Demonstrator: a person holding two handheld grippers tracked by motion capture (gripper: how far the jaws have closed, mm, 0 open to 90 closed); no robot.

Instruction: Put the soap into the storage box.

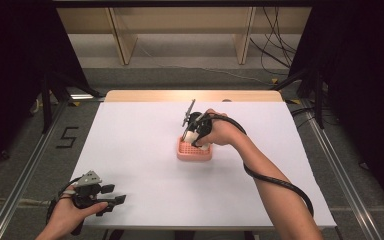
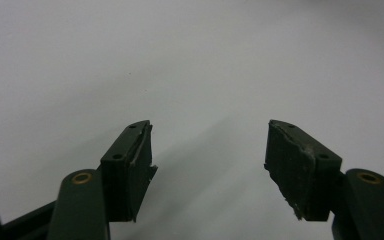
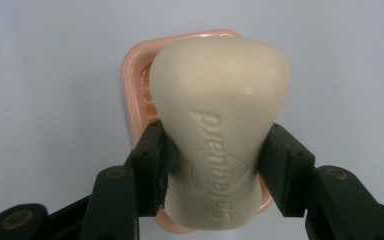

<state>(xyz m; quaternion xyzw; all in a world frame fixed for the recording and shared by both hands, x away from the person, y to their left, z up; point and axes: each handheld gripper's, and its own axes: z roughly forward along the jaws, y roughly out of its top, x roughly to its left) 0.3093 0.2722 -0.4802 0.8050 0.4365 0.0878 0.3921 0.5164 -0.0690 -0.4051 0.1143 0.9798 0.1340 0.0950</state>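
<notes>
Resting low at the near-left table edge, the left gripper (image 1: 111, 196) has its jaws spread wide with nothing between them. Farther right, the right gripper (image 3: 214, 167) clamps a cream soap bar (image 3: 220, 125) just above a pink soap dish (image 1: 195, 151). White table (image 1: 145, 165), grey floor beyond.

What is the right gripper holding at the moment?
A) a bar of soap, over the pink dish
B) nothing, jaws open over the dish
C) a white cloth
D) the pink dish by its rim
A: in the right gripper view the right gripper has its jaws pressed on both sides of the cream soap, with the pink dish right behind it.
</notes>
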